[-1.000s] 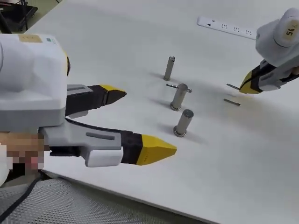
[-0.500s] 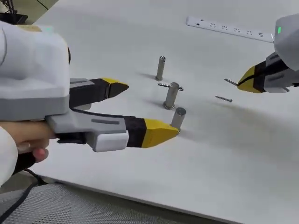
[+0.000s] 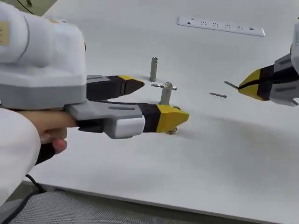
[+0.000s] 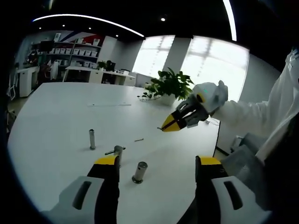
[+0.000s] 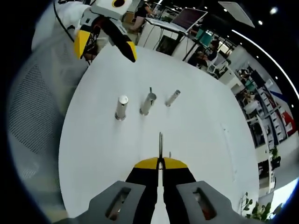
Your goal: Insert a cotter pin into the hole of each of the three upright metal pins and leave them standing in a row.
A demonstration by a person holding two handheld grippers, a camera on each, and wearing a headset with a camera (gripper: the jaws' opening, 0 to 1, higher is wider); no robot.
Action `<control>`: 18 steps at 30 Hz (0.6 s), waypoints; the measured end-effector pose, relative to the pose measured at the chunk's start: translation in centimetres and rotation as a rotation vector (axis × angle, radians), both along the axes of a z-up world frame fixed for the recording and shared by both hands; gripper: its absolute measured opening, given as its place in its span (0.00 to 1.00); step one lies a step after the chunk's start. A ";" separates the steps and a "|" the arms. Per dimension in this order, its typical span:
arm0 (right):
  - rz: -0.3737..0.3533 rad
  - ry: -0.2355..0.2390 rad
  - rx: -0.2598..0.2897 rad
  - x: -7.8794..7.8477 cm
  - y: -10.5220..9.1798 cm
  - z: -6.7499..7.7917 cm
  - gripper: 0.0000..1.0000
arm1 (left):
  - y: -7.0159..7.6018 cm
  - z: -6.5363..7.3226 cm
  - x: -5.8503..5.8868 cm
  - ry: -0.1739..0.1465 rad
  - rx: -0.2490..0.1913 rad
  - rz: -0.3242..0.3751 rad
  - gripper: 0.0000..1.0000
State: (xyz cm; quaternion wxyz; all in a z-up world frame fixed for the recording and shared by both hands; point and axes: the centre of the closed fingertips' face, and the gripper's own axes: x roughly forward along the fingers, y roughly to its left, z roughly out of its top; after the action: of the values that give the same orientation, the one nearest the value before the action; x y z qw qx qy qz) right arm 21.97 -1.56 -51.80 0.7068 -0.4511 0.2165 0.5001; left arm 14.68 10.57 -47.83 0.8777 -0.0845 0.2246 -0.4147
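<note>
Three upright metal pins stand in a row on the white table. The far pin [image 3: 153, 69] is bare. The middle pin [image 3: 165, 94] has a cotter pin [image 3: 163, 86] through its top. The near pin [image 4: 139, 171] is mostly hidden in the head view behind a finger of my left gripper [image 3: 159, 100], which stands open just left of the row. My right gripper [image 3: 250, 86] hovers to the right of the row, shut on a cotter pin [image 3: 230, 84] that sticks out of its tip [image 5: 160, 144]. Another loose cotter pin [image 3: 217, 95] lies on the table between them.
A white power strip [image 3: 219, 26] lies at the far edge of the table. The table's front edge runs close below my left gripper, with a grey mesh chair beneath it. A person's hand and white sleeve hold the left gripper.
My left gripper has moved forward and right toward the row, and its lower finger now covers the near pin. The right gripper still holds its cotter pin in about the same place.
</note>
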 end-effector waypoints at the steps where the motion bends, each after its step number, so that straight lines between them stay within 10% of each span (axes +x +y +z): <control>1: -0.004 -0.007 0.007 -0.1 0.0 0.2 0.00 | -0.1 0.0 0.1 0.002 0.000 -0.003 0.63; 18: -0.015 -0.031 0.097 -4.6 2.0 0.5 0.00 | -4.9 0.7 0.7 0.042 -0.078 -0.083 0.37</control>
State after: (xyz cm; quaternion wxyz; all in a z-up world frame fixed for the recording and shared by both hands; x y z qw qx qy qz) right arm 17.39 0.44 -51.29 0.7348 -0.4224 0.1844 0.4977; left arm 15.37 5.68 -47.13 0.8510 -0.1178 0.2300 -0.4573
